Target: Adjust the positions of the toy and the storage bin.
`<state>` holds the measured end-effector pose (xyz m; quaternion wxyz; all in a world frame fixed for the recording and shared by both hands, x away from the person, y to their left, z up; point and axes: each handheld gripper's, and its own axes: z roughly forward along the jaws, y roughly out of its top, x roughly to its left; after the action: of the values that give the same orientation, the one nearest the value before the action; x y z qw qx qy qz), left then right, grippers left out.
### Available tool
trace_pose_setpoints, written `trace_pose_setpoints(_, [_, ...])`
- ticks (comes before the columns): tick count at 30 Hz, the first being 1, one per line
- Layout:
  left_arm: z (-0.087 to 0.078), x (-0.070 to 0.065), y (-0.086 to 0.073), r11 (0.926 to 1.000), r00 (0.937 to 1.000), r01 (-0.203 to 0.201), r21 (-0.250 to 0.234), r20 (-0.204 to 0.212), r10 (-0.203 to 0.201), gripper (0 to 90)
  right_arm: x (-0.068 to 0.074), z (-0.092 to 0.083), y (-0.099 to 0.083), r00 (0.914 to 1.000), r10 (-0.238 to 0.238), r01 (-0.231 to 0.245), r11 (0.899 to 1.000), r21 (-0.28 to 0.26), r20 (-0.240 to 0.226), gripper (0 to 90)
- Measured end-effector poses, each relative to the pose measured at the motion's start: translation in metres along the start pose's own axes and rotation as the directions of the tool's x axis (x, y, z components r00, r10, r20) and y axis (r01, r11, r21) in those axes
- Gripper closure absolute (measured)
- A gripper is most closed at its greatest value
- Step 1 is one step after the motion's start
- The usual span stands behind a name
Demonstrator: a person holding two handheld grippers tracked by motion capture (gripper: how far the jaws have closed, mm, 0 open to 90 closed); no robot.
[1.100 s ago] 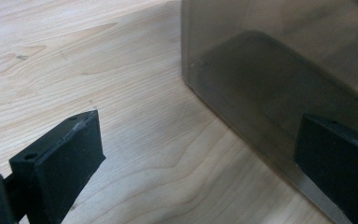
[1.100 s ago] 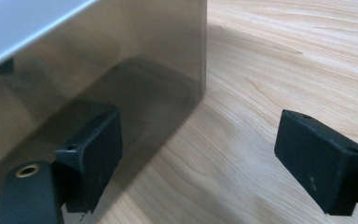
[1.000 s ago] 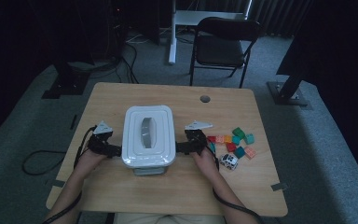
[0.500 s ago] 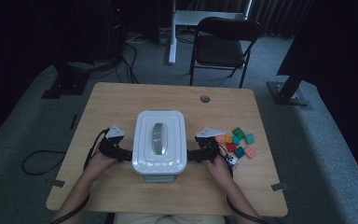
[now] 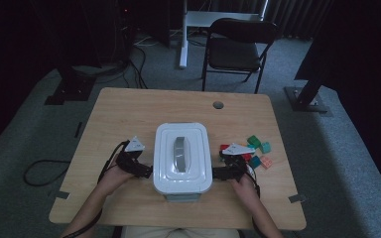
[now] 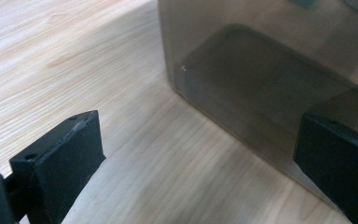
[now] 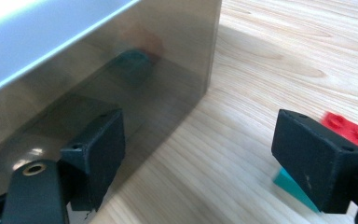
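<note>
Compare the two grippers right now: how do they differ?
The left gripper sits at the box's left side over bare table; the right gripper sits at its right side, next to the coloured blocks. Both are open, low and pointing inward at the box.

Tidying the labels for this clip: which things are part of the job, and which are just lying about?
In the job (likely):
lidded white bin
left gripper
right gripper
toy bricks

Lying about:
folding chair
floor cable

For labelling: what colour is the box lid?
White, with a grey handle; the lid shows best in the high view.
</note>
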<state>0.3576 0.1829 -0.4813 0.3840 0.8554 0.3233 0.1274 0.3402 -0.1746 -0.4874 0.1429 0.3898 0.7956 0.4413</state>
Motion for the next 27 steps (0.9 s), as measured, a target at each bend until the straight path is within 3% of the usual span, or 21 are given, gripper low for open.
trace_pose_setpoints(19, [0.012, -0.028, 0.010, 0.9996, 0.9975, -0.024, -0.016, 0.067, 0.025, 2.0, -0.008, -0.037, -0.029, 0.9999, -0.005, 0.005, 1.000, -0.022, 0.015, 16.9])
trace_pose_setpoints(27, [0.016, -0.031, 0.011, 0.9995, 0.9967, -0.016, -0.026, 0.080, 0.018, 1.9, -0.010, -0.046, -0.034, 0.9997, -0.010, 0.011, 1.000, -0.028, 0.024, 16.7])
